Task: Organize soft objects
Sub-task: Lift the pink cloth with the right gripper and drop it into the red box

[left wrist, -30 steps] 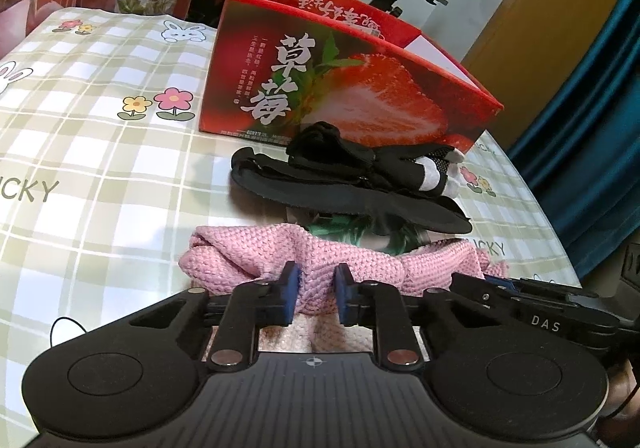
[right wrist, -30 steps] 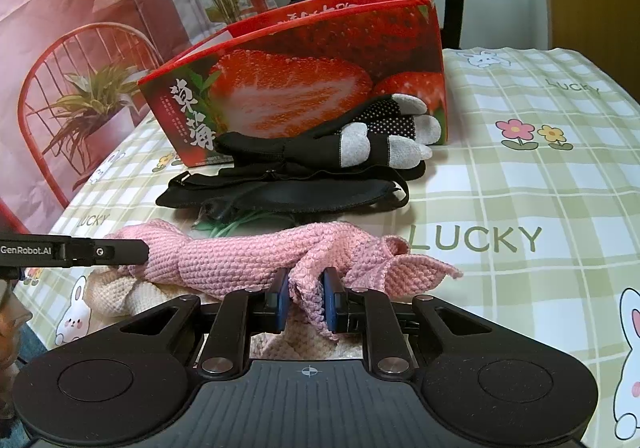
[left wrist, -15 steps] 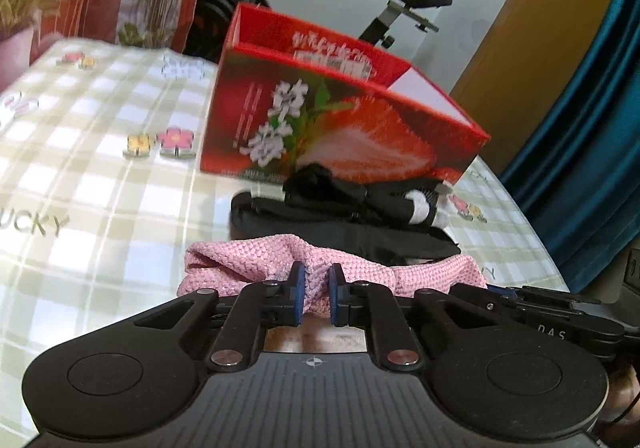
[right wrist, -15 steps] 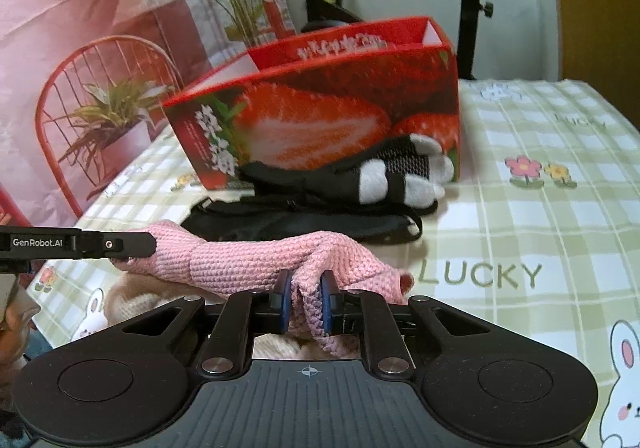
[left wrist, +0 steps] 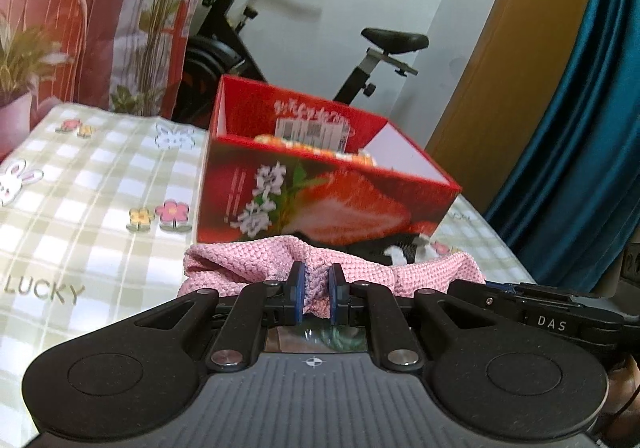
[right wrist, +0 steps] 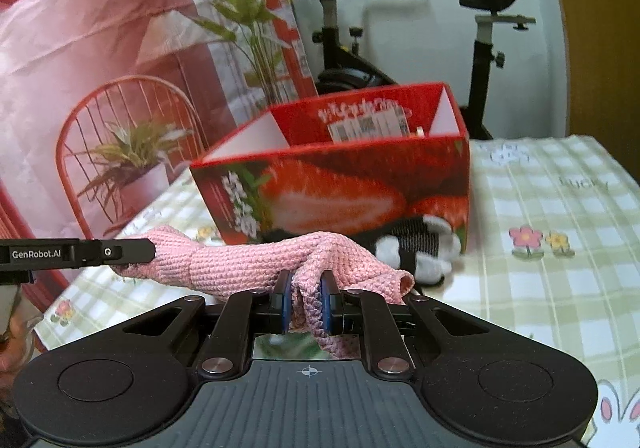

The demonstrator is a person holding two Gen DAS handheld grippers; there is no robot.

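A red strawberry box (left wrist: 320, 203) stands open on a table covered in a green checked tablecloth (left wrist: 80, 207) printed with flowers, rabbits and the word "LUCKY". The box's front wall carries white Chinese characters beside a cut strawberry, and a barcode label shows on its inner back wall. In front of the box, a pink knitted cloth (right wrist: 248, 264) is stretched between two handheld tongs. The left gripper (left wrist: 317, 290) has its blue pads squeezed narrowly on a bunched fold at one end of the cloth; its arm reads "GenRobot.AI". The right gripper (right wrist: 305, 302) likewise pinches the other end, with a strand hanging below; its side reads "DAS". Both tongs point forward and slightly downward toward the box. A black-and-grey glove (right wrist: 420, 252) lies against the box's front wall, behind the cloth.
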